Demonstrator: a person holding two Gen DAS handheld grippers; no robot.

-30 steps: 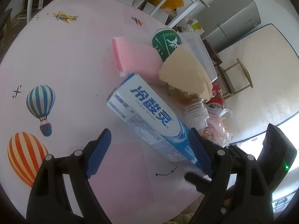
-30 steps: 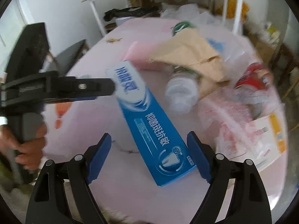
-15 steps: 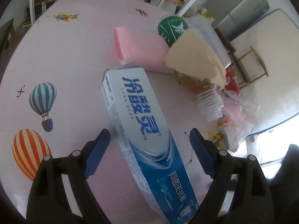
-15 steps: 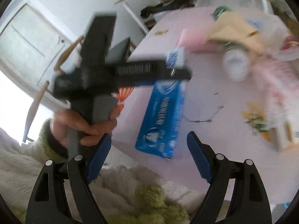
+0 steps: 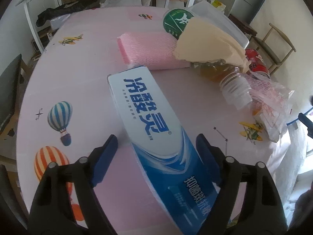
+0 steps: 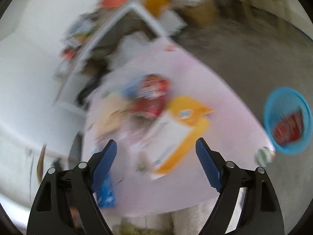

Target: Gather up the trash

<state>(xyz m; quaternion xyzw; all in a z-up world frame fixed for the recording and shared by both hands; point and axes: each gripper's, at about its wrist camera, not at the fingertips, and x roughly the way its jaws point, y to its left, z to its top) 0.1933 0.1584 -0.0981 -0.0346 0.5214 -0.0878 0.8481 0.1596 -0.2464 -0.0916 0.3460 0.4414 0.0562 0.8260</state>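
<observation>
Trash remains mostly uncollected, judging by how much lies on the pink table (image 5: 82,82). One red wrapper (image 6: 287,129) already sits in the blue basket (image 6: 270,105), at three o'clock in the blurred right wrist view, off the table's edge.

Counted in the left wrist view: one toothpaste box (image 5: 154,129), one pink foam pad (image 5: 148,49) at twelve o'clock from it, one green-lidded cup (image 5: 177,22), one tan paper sheet (image 5: 207,43), one clear bottle (image 5: 232,86), one red can (image 5: 256,60) and one crinkled plastic bag (image 5: 273,101) at two o'clock.

The left gripper (image 5: 156,152) is closing around the toothpaste box, its right pad at the box's edge, the left still apart. The right gripper (image 6: 156,154) stands spread and empty above one yellow-and-white carton (image 6: 176,133).
</observation>
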